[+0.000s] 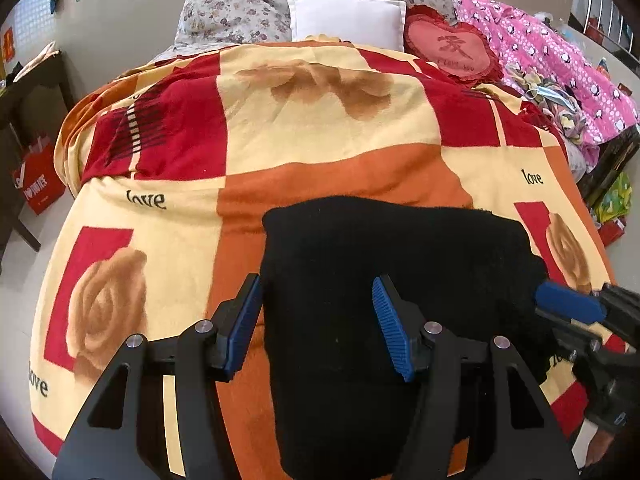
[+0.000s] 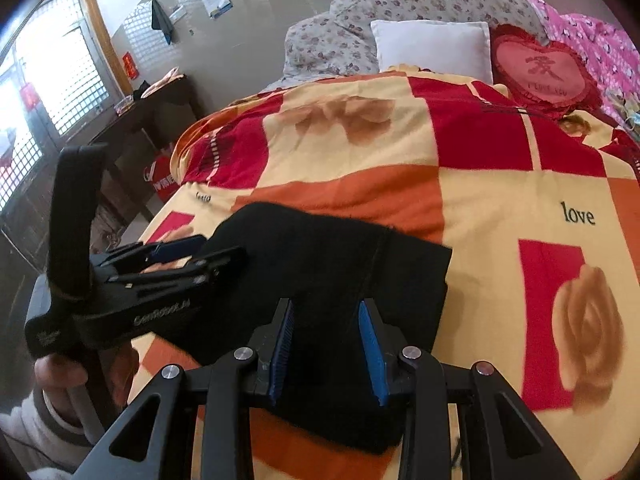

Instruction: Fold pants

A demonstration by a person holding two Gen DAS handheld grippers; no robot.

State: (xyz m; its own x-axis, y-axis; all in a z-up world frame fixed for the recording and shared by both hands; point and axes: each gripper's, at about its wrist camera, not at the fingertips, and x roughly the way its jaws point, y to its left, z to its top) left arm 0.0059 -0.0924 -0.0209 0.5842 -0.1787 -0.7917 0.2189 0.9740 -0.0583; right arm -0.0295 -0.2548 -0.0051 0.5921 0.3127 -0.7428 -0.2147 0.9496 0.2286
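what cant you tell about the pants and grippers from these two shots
- Near end of the black pants: left wrist view, hidden behind the left gripper and cut by the bottom edge.
- How many layers are folded: both views, the black cloth shows no detail.
- Right gripper: left wrist view, cut by the right edge, its grip unclear there.

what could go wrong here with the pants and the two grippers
1. Both jaws stand open, so neither the left hand-held gripper nor the right hand-held gripper holds the black pants; closing now may pinch only the top layer and pull the fold apart.
2. The pants lie on a soft fleece blanket; a low grasp could catch the blanket too.
3. The two grippers sit close together over the pants and could knock into each other.
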